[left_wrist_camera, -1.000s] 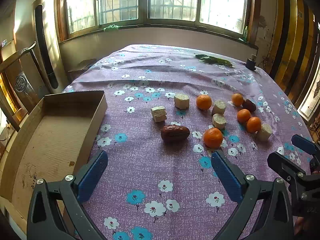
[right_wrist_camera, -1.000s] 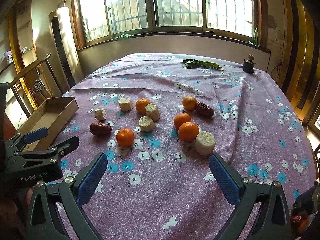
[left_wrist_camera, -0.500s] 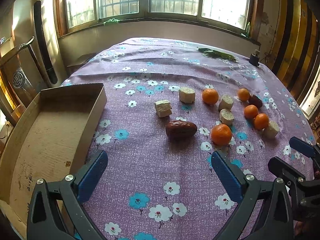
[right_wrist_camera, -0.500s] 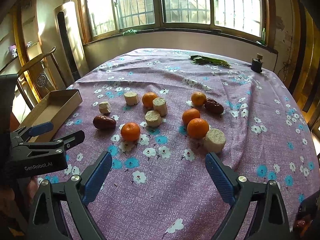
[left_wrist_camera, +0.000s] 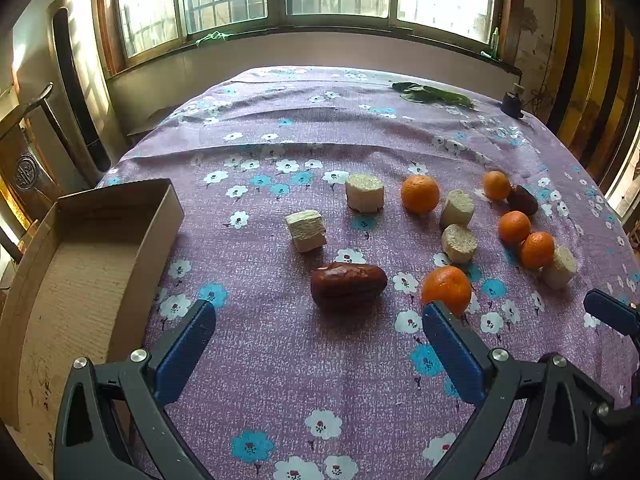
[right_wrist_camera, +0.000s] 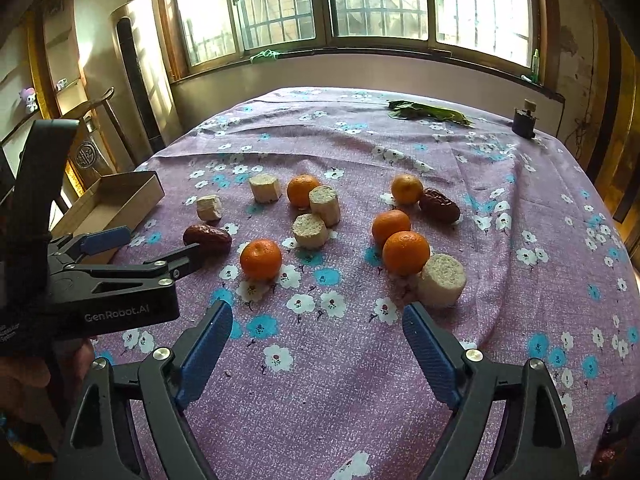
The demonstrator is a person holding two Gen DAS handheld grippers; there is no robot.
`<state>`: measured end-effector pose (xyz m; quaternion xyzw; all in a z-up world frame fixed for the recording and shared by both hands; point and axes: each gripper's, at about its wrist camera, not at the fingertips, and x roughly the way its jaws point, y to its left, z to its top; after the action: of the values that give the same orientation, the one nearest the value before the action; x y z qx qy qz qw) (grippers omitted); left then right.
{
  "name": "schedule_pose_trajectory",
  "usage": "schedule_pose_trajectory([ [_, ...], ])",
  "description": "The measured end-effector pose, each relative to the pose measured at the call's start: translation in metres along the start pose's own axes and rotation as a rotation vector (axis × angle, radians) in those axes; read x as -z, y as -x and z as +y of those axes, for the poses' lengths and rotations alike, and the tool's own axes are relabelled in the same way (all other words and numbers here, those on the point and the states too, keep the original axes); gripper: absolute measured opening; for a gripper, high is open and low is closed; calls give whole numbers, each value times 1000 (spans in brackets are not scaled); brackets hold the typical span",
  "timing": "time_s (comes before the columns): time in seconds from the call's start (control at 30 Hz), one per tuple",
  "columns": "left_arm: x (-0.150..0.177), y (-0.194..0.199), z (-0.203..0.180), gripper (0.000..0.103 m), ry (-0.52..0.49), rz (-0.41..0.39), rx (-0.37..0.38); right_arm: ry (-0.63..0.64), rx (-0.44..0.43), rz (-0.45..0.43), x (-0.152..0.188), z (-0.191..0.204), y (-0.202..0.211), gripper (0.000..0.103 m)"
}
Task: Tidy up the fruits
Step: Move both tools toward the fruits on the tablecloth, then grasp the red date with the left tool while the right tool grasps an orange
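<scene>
The fruits lie loose on the desk (left_wrist_camera: 360,380), which is covered by a purple floral cloth. One red date (left_wrist_camera: 348,285) lies nearest the left gripper (left_wrist_camera: 318,344), with a tangerine (left_wrist_camera: 446,289) just to its right and a pale cut block (left_wrist_camera: 306,230) behind it. Further back stand pale cylindrical cut pieces (left_wrist_camera: 365,192) and another tangerine (left_wrist_camera: 420,193). At the right, three tangerines (left_wrist_camera: 514,227), a second date (left_wrist_camera: 522,200) and one more cut piece (left_wrist_camera: 560,267) form a tight group. An open cardboard box (left_wrist_camera: 100,240) sits at the desk's left edge, well apart from the fruit.

Left gripper: jaws apart, nothing between them, raised above the cloth short of the date.

Right gripper (right_wrist_camera: 318,344): jaws closing but wide apart, nothing between them, near a cut piece (right_wrist_camera: 442,280) and a tangerine (right_wrist_camera: 406,253).
</scene>
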<state>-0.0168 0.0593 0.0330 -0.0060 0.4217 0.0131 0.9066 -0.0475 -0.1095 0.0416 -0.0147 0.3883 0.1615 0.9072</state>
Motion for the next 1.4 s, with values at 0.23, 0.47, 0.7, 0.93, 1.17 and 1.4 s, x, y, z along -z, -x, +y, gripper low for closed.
schedule_pose_trajectory([
  [0.23,-7,-20,-2,103,4,24,-23,10,-16,13,-2,-1,-8,90],
  [0.47,-8,-31,-3,74,8,46,-8,18,-35,20,-6,0,-17,90],
  [0.7,-7,-35,-2,44,21,65,47,20,-49,28,-8,0,-23,90],
  [0.93,-4,-16,1,44,14,38,50,41,-80,38,-15,9,-34,86],
  [1.17,-3,-5,9,44,17,25,8,81,-103,94,-26,22,-61,63],
  [1.4,-3,-8,16,44,34,29,-22,94,-130,129,-31,26,-77,62],
])
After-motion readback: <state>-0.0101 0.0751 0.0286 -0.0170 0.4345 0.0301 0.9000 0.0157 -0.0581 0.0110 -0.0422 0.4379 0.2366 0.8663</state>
